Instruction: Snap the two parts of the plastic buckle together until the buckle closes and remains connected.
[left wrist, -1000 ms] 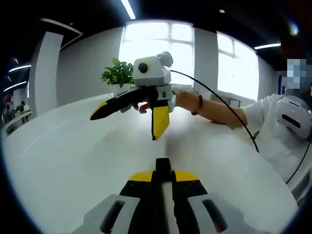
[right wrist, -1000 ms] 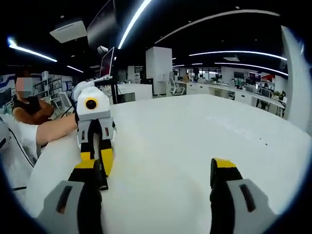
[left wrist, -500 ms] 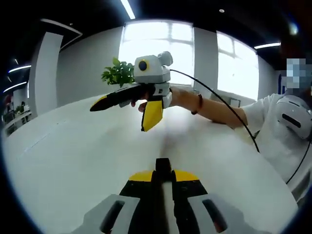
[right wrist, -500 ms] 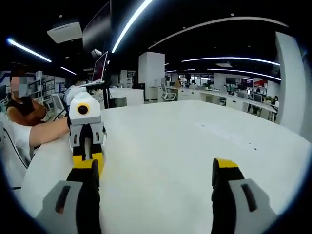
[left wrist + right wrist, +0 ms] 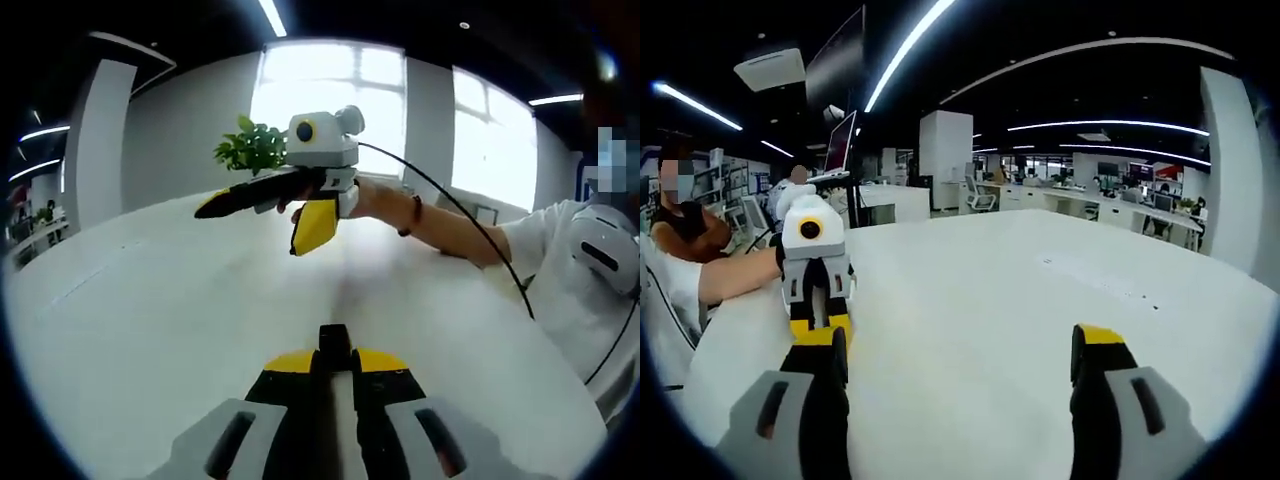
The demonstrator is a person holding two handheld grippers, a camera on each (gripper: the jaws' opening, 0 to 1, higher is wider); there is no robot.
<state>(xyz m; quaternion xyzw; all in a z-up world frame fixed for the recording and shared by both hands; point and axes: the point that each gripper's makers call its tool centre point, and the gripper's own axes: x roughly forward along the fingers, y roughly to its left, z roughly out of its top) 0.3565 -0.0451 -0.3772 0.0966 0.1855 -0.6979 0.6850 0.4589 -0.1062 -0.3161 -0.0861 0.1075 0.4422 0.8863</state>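
Left gripper [image 5: 335, 360]: jaws pressed together at the foot of the left gripper view, clamped on a small dark piece [image 5: 335, 338] that stuck up between the tips
Right gripper [image 5: 958, 340]: jaws wide apart with nothing between them, held in the air above the desk [image 5: 150, 330] and facing the left gripper
Buckle: I judged the dark piece to be one buckle half, though it was too small to be sure; I could not tell where the other half lay
Risk, grip: the piece was held by a thin edge, so a push from the side could twist it or pop it out of the jaws
Risk, mating: the open right gripper carried no half, so bringing the two grippers together from here would join nothing
Risk, sight: both cameras looked level across the desk, so a half lying low near the jaws could slip out of frame
Count, grippers: two
Count, dark pieces: one
Count, potted plants [image 5: 250, 150]: one, behind the right gripper
Count, desks in use: one, white
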